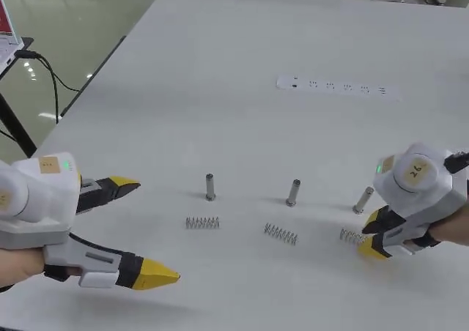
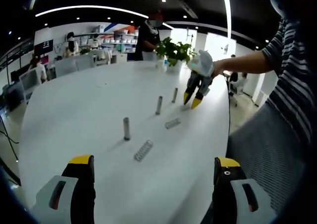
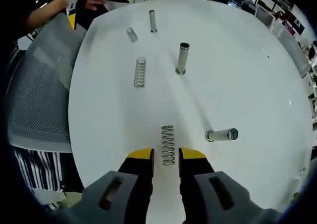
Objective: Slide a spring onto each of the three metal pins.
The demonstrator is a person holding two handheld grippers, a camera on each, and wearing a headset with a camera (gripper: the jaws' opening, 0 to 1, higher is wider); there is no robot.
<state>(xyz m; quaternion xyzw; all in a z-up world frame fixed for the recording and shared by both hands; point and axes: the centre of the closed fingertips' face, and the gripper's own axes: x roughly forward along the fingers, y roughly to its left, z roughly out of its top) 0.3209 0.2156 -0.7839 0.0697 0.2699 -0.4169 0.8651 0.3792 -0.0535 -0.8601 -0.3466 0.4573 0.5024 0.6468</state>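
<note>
Items on white desk [image 1: 242, 45]: three metal pins, three springs, one power strip. Pins: left pin [image 1: 210, 187], middle pin [image 1: 293, 192] and right pin [image 1: 363, 199], standing in a row across the desk, each bare, with no spring on it. Springs: left spring [image 1: 202, 222], middle spring [image 1: 281, 233] and right spring [image 1: 352, 236], each lying flat just on the near side of its pin, apart from it. Power strip [image 1: 337, 87]: white, lying flat on the far side, well apart from the pins. Left gripper [image 1: 143, 230]: at the near left of the desk, well apart from pins and springs; fingers [image 2: 81, 167] spread wide, released, grasping nothing. Right gripper [image 1: 374, 233]: low at the right spring; in the right gripper view its yellow-tipped fingers [image 3: 141, 157] straddle the near end of that spring with a narrow gap showing on either side, not clenched on it.
</note>
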